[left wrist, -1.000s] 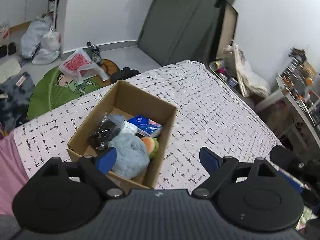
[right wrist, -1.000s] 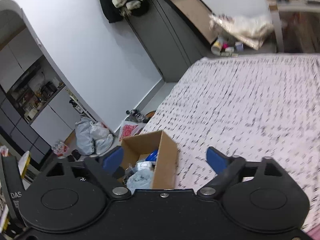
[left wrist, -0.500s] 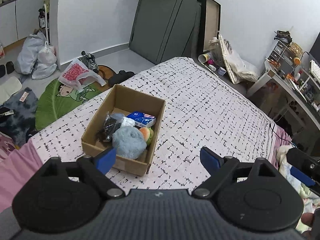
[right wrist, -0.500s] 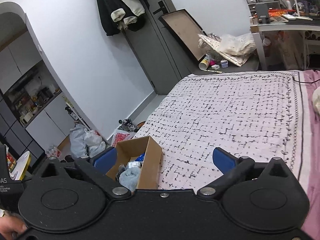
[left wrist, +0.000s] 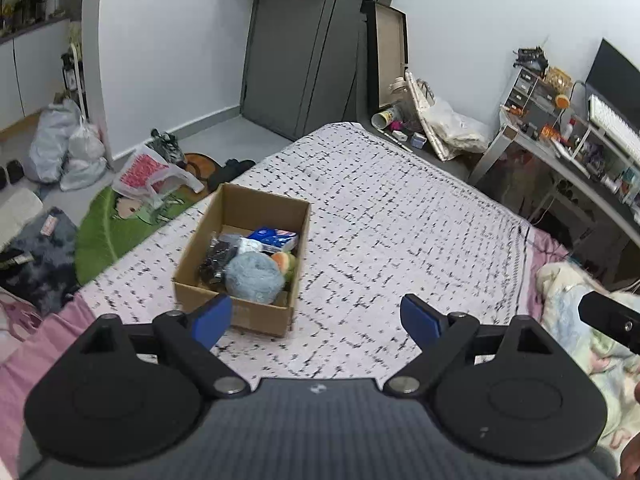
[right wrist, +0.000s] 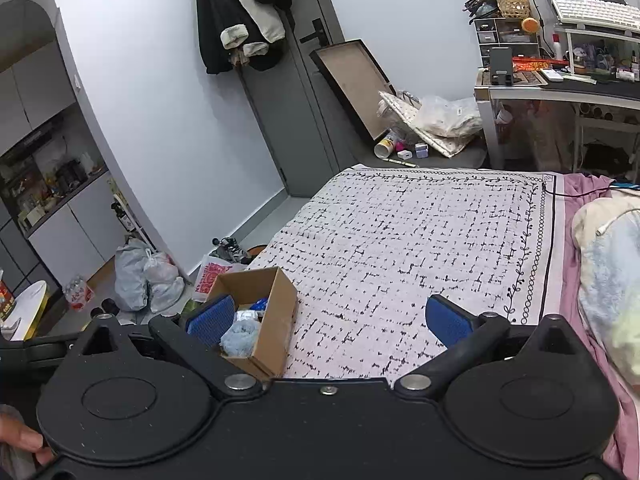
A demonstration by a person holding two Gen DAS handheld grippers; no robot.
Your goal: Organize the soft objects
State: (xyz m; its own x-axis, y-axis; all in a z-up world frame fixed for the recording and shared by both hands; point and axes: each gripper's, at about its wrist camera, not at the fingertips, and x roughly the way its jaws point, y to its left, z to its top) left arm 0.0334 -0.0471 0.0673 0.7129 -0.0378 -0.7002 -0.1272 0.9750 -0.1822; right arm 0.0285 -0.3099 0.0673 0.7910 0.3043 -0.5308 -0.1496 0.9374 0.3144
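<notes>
On the bed (left wrist: 400, 208), one cardboard box (left wrist: 244, 256) and two spread, empty grippers.

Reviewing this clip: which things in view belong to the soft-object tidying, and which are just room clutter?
Part of the job:
cardboard box on the bed
blue fluffy toy inside it
orange-green plush beside that
blue tissue pack
black bagged item
left gripper and right gripper, both open and empty

Just lying about:
white bags on the floor
desk
hanging coats

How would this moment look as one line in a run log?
left gripper: open, empty | right gripper: open, empty | box: on bed, holds blue plush
</notes>
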